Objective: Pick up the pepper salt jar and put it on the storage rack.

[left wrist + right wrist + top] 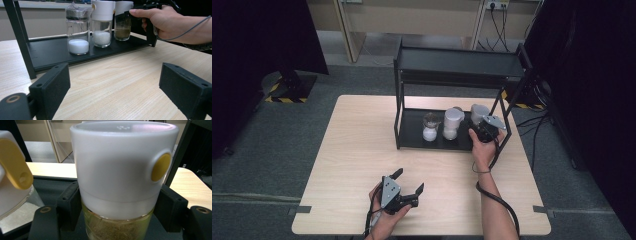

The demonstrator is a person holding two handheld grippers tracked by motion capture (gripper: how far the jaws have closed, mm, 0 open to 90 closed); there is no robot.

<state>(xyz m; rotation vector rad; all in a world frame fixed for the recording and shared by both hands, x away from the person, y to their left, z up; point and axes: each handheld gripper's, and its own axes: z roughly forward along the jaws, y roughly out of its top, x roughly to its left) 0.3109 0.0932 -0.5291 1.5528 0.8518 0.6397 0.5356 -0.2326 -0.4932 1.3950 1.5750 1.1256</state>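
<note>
Right tongs (117,212) are clamped on the brown spice jar (120,195) just under its white cap; left tongs (115,92) sit apart over the table (112,82). Glass looks slick and breakable, fairly light, so I'd grip the body, not the cap.

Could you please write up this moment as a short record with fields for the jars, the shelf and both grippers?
shelf: black two-tier rack at the table's far side
jars: three on the lower tier
left jar: clear, white powder
middle jar: white-capped, white grains
right jar: brown spice jar, white cap, yellow button
right gripper: shut on the spice jar
left gripper: open, near the table's front edge
</note>
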